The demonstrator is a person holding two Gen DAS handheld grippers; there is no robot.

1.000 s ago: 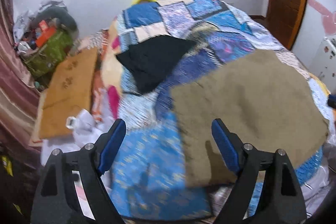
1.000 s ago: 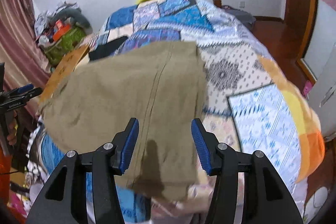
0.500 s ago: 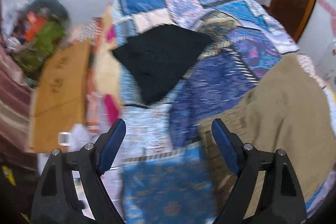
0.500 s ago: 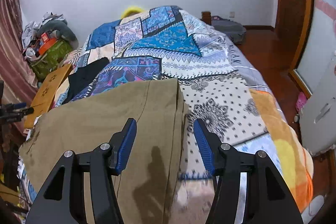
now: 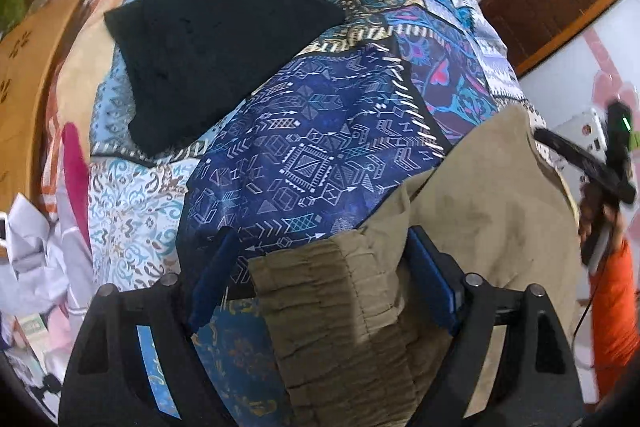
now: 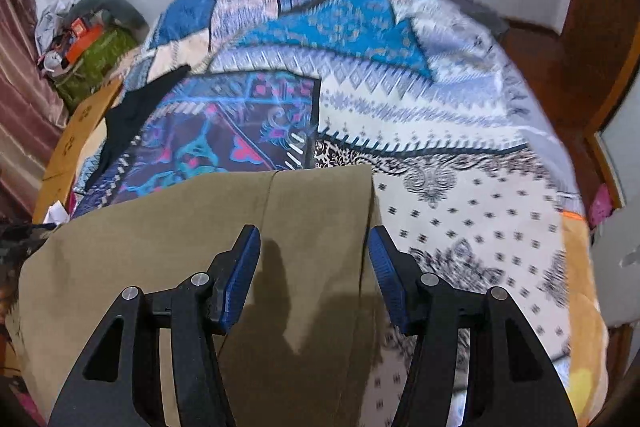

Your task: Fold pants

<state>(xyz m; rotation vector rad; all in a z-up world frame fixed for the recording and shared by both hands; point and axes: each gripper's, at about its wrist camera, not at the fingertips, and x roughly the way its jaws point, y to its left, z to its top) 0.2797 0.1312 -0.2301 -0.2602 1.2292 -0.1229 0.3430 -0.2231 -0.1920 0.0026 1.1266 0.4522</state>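
**Left wrist view: waistband lies between the open fingers, not yet pinched**

Obs. The olive-khaki cotton pants (image 5: 492, 203) lie spread on the blue patchwork-print bedspread (image 5: 304, 147), near the bed's front edge. In the left wrist view their gathered elastic waistband (image 5: 328, 283) sits between the two blue pads of your left claw (image 5: 320, 279), which is released; the pads stand clear of the cloth on both sides. In the right wrist view your right claw (image 6: 314, 279) is likewise released and hovers over the pants' right edge (image 6: 366, 227), one pad above cloth, the other above the bedspread. Whether either claw touches the fabric, I cannot tell.

Judgement. Step in hand reads as taking hold for a fold.

- Lower the left claw until the pads straddle the full waistband thickness, then clench; a shallow bite would likely catch only the top layer.
- Set the right claw squarely across the edge, so both layers come up together.
- Lift both ends level and keep the cloth taut between them.
- Steer clear of the black folded knit garment (image 5: 216, 55) farther up the bed.
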